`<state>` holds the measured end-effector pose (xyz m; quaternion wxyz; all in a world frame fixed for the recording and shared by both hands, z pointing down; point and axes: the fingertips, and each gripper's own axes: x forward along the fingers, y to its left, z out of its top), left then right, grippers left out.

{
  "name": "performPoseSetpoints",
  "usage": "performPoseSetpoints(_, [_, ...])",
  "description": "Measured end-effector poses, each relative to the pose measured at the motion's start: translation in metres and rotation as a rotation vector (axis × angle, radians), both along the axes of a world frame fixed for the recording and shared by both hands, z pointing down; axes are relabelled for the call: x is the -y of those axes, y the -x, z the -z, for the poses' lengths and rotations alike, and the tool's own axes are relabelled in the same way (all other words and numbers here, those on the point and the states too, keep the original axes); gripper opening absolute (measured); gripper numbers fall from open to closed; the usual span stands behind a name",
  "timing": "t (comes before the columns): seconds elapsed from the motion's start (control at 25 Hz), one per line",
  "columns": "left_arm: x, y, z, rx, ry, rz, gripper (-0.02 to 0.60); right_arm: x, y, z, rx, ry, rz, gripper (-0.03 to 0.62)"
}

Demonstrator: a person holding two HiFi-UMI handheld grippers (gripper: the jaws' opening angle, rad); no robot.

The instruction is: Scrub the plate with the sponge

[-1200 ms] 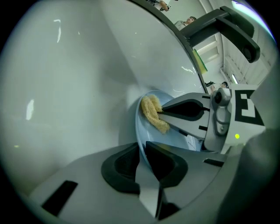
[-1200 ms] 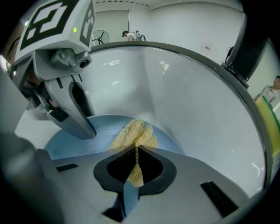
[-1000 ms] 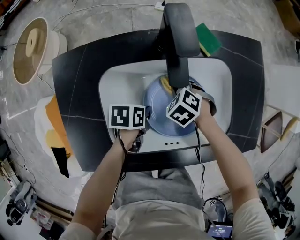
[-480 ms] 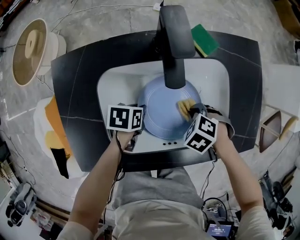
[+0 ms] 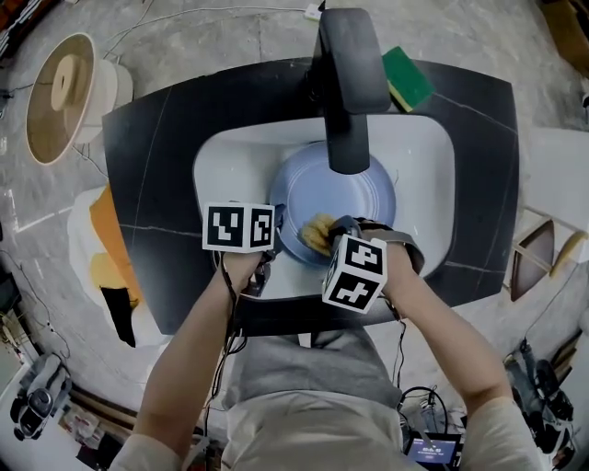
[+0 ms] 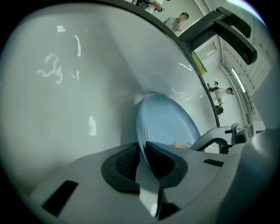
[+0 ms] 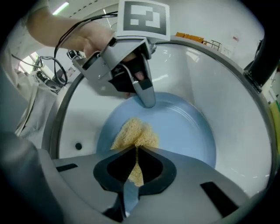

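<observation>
Dim, even overhead light; glare streaks on sink (image 6: pixel 65 87); fisheye-bent edges; near jaws blurred.

Head view steeply overhead; both gripper views close on shared plate (image 5: pixel 368 204).

Glossy blue plate (image 5: pixel 345 198), coarse yellow sponge (image 7: pixel 134 134).

A dark bench (image 5: pixel 147 184) is standing on a grey, marbled floor (image 5: pixel 212 46), a white basin (image 5: pixel 230 156) sitting in its top and a black tap (image 5: pixel 345 74) arching over it. A round wooden spool (image 5: pixel 57 97) is lying near one far corner, an orange cloth (image 5: pixel 106 230) is lying beside the bench, and thin cables (image 5: pixel 184 18) are trailing across the floor. A strip light (image 7: pixel 61 8) is glowing overhead.
</observation>
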<state>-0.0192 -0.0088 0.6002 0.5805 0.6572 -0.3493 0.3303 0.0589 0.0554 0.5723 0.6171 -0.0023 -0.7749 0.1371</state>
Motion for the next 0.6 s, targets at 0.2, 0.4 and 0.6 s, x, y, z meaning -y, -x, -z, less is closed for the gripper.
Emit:
performPoseSetpoints(0.2, [-0.001,-0.002,-0.001,0.005,0.002,-0.019,0.060,0.035,0.020,-0.012,0.041,-0.026,-0.058,0.041])
performPoseSetpoints(0.4, [-0.001,-0.002,-0.001,-0.016,0.018,-0.009,0.060,0.098,0.026,-0.032,0.041,-0.148,-0.162,0.041])
performPoseSetpoints(0.6, [0.002,-0.004,-0.002,-0.003,-0.003,-0.036,0.061,0.138,-0.010,-0.043,-0.040,-0.249,-0.259,0.041])
